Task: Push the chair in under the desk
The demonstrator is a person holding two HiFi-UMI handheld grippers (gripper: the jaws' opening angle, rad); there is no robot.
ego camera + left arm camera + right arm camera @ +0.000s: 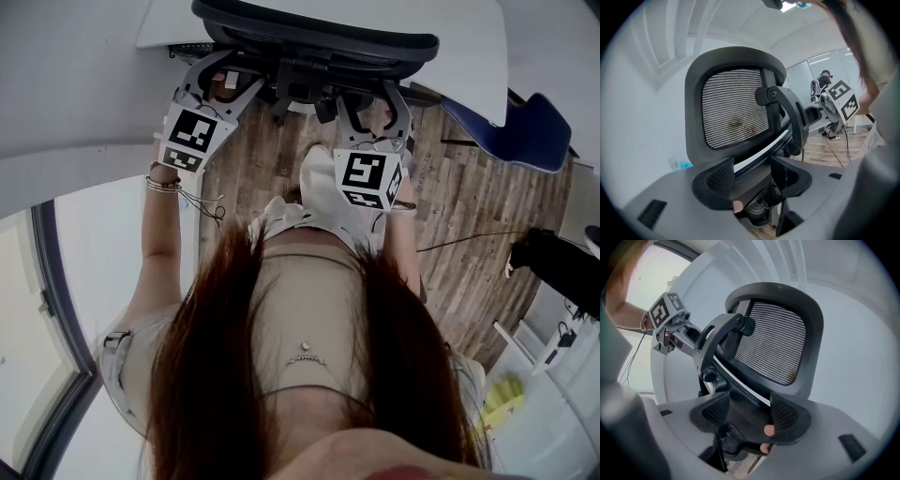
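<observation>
A black office chair [319, 37] with a mesh back stands at the top of the head view, its back against the edge of the white desk [473, 56]. My left gripper [217, 82] is at the left side of the chair back and my right gripper [377, 105] at the right side. In the left gripper view the left gripper [752, 176] is open, and the chair's lower back frame [754, 157] sits between its jaws below the mesh [733, 112]. The right gripper [750, 413] is open too, around the same frame under the mesh [773, 348].
A blue chair [520, 127] stands to the right on the wooden floor [469, 216]. A black object [562, 262] with a cable lies further right. A glass wall [37, 309] runs along the left. A person [825, 79] stands far off.
</observation>
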